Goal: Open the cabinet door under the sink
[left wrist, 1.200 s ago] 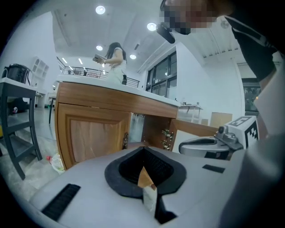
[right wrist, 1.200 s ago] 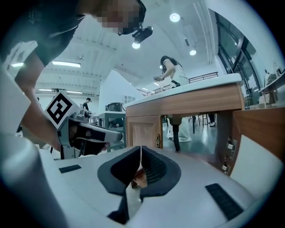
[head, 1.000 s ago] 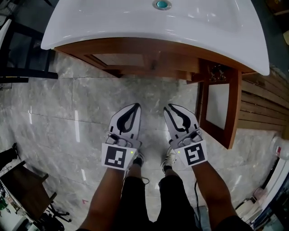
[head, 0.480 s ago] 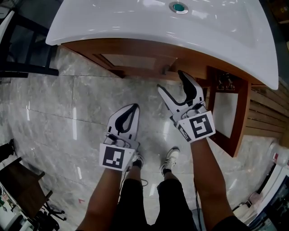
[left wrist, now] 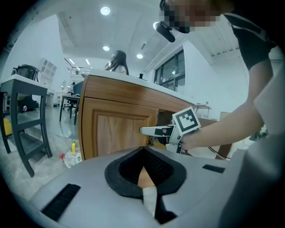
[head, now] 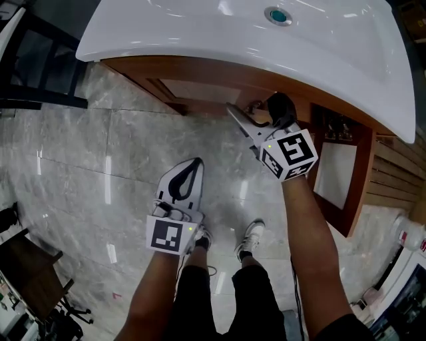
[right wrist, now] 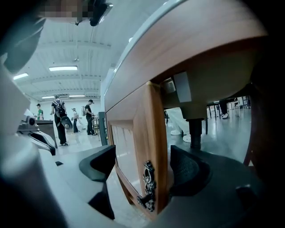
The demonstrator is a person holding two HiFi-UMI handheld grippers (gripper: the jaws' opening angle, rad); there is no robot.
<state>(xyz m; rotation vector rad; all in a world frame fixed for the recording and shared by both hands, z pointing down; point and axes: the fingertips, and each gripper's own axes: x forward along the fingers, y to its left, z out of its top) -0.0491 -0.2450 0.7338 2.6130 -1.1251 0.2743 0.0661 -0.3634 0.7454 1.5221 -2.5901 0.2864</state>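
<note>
**Right claw astride the door edge**

The right gripper (head: 254, 113) had its jaws opening, one on each side of the cabinet door (right wrist: 133, 147) edge by the ornate handle (right wrist: 148, 187), pads not pressing. The door hung under the sink (head: 200, 26) at twelve o'clock. The left gripper (head: 193, 166), at seven o'clock from the right, had its jaws together, empty.

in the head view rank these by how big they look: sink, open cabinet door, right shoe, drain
1. sink
2. open cabinet door
3. right shoe
4. drain
The gaps are plain; no ties.
</note>
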